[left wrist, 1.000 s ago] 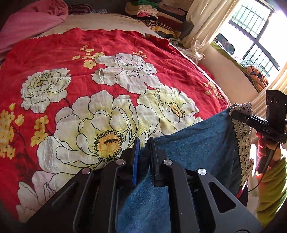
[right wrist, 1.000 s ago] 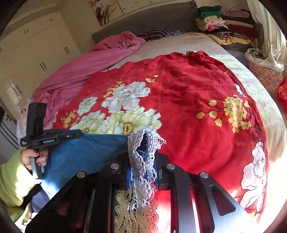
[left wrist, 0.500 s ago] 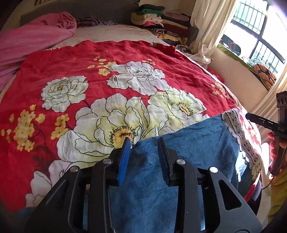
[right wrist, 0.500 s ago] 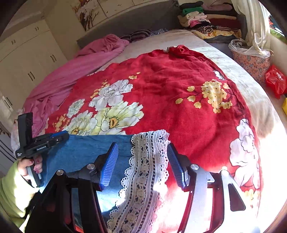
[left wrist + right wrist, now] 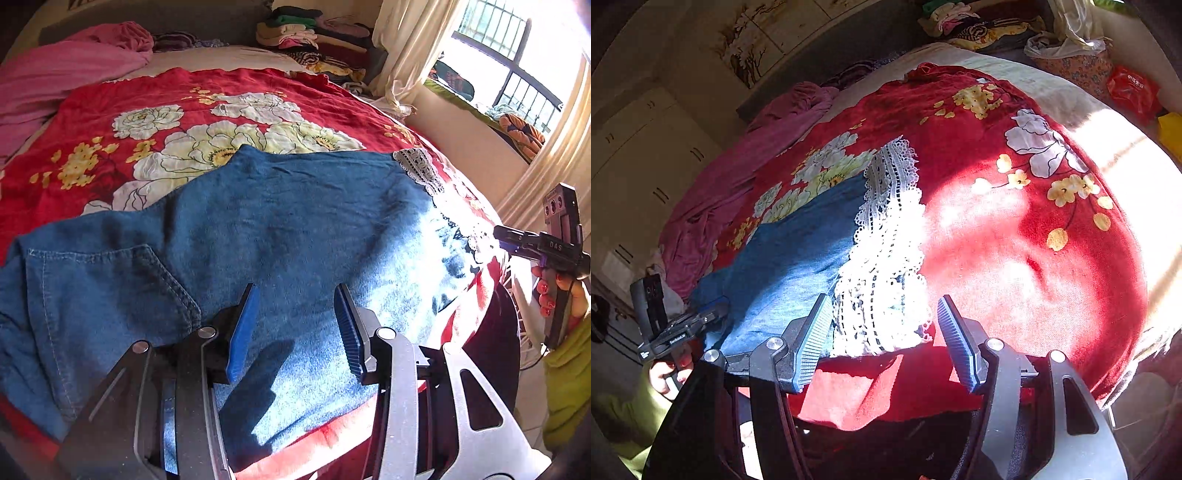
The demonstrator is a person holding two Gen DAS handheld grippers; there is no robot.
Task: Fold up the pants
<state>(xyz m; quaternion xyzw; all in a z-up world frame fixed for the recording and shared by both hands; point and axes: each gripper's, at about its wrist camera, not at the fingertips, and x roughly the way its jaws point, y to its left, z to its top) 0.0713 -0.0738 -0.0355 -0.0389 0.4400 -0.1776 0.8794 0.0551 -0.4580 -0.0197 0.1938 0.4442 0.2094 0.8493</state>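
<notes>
The blue denim pants [image 5: 280,236] lie flat across the near edge of the red flowered bedspread [image 5: 110,122], pocket at the left, white lace hem [image 5: 421,170] at the right. My left gripper [image 5: 295,325] is open and empty, raised just over the pants' near edge. In the right wrist view the pants [image 5: 790,254] end in the lace hem [image 5: 886,258]. My right gripper [image 5: 882,339] is open and empty, just short of the hem. Each gripper shows in the other's view, the right one [image 5: 517,240] and the left one [image 5: 701,317].
A pink blanket [image 5: 62,70] lies at the bed's far left. Stacks of folded clothes [image 5: 295,33] sit at the head. A window and curtain [image 5: 517,85] are to the right. A patterned basket [image 5: 1071,62] and a red bag [image 5: 1130,88] stand beside the bed.
Both grippers held the pants a second ago, then opened and let go. The pants now lie flat on the bed, and both grippers have drawn back toward the near edge.
</notes>
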